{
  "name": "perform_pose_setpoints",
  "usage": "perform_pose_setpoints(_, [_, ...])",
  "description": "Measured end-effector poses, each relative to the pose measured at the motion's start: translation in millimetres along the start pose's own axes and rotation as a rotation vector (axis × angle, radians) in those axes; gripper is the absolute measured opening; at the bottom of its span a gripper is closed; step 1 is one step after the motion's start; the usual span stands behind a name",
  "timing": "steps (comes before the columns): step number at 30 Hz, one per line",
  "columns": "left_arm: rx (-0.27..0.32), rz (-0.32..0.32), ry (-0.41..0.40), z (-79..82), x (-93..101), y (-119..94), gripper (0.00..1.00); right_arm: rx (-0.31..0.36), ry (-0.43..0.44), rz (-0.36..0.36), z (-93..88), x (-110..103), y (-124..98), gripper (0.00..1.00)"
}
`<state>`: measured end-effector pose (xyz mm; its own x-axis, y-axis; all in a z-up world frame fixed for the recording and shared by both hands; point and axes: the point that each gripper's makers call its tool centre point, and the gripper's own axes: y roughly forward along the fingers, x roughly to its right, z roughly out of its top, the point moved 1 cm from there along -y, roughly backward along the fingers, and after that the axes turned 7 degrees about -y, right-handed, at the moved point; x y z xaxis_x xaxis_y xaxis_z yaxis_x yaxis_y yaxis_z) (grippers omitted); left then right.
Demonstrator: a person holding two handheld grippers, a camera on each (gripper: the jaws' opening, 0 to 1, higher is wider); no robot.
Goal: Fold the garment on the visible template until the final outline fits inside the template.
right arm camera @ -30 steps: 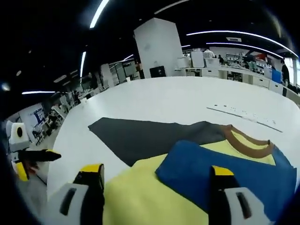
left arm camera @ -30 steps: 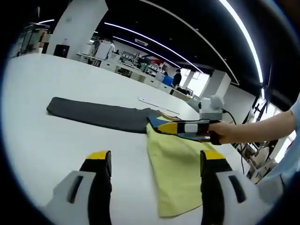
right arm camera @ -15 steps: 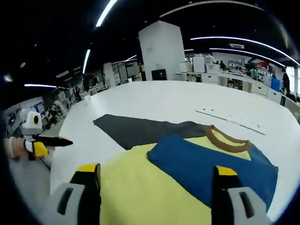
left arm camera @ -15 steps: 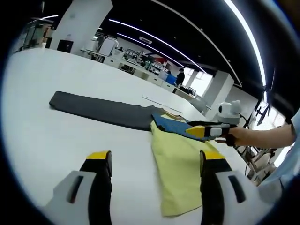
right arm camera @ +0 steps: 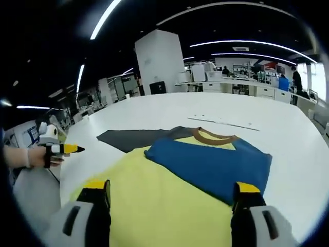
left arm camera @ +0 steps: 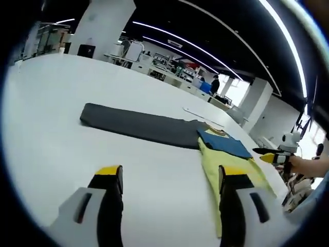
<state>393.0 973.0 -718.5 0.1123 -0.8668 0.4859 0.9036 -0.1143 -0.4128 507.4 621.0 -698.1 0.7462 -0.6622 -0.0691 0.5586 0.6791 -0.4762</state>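
A yellow garment (right arm camera: 164,200) lies flat on the white table, with a blue sleeve (right arm camera: 211,160) folded across it and a brown collar (right arm camera: 208,136) at its far end. Partly under it lies the dark grey template (right arm camera: 134,138), which reaches out to the left. In the left gripper view the grey template (left arm camera: 144,126) is a long strip, with the yellow garment (left arm camera: 231,172) and the blue sleeve (left arm camera: 224,144) at its right end. My left gripper (left arm camera: 171,172) is open above bare table. My right gripper (right arm camera: 172,186) is open over the yellow cloth, holding nothing.
A thin white strip (right arm camera: 221,123) lies on the table beyond the collar. The white table (left arm camera: 46,128) stretches wide to the left. Desks, a white pillar (right arm camera: 159,62) and people stand far behind. A hand (right arm camera: 25,157) holds the left gripper off the table's edge.
My right gripper has drawn back from over the blue sleeve and off toward the table's edge. Both views have pulled away, so more of the garment and template shows.
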Motion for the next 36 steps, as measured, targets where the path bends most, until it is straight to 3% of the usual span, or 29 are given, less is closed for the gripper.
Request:
perform_pose_setpoints(3, [-0.005,0.069,0.009,5.5,-26.4,6,0.71,0.006,0.031,-0.012,-5.3,3,-7,0.99])
perform_pose_setpoints(5, [0.035,0.148,0.034,20.2,-50.0,9,0.68,-0.002,0.044,-0.027,-10.9,4,-11,0.99])
perform_pose_setpoints(9, [0.097,0.188,-0.009,40.7,-71.8,15,0.64,0.011,0.091,-0.048,-15.6,7,-20,0.99])
perform_pose_setpoints(17, [0.102,0.229,-0.003,48.0,-82.2,31,0.53,0.015,0.105,-0.092,-24.4,14,-44,0.99])
perform_pose_setpoints(18, [0.104,0.234,0.022,50.6,-83.2,32,0.53,0.023,0.106,-0.106,-26.1,16,-50,0.99])
perform_pose_setpoints(24, [0.12,0.288,0.002,64.7,-99.1,40,0.46,0.016,0.117,-0.143,-41.1,18,-82,0.98])
perform_pose_setpoints(27, [0.127,0.328,0.039,68.7,-104.6,39,0.41,0.069,0.204,-0.153,-36.3,18,-93,0.99])
perform_pose_setpoints(32, [0.113,0.339,0.007,67.0,-115.9,44,0.2,0.071,0.222,-0.18,-42.3,20,-105,0.98])
perform_pose_setpoints(36, [0.111,0.329,-0.044,67.1,-130.7,55,0.17,0.067,0.227,-0.186,-44.0,20,-107,0.98])
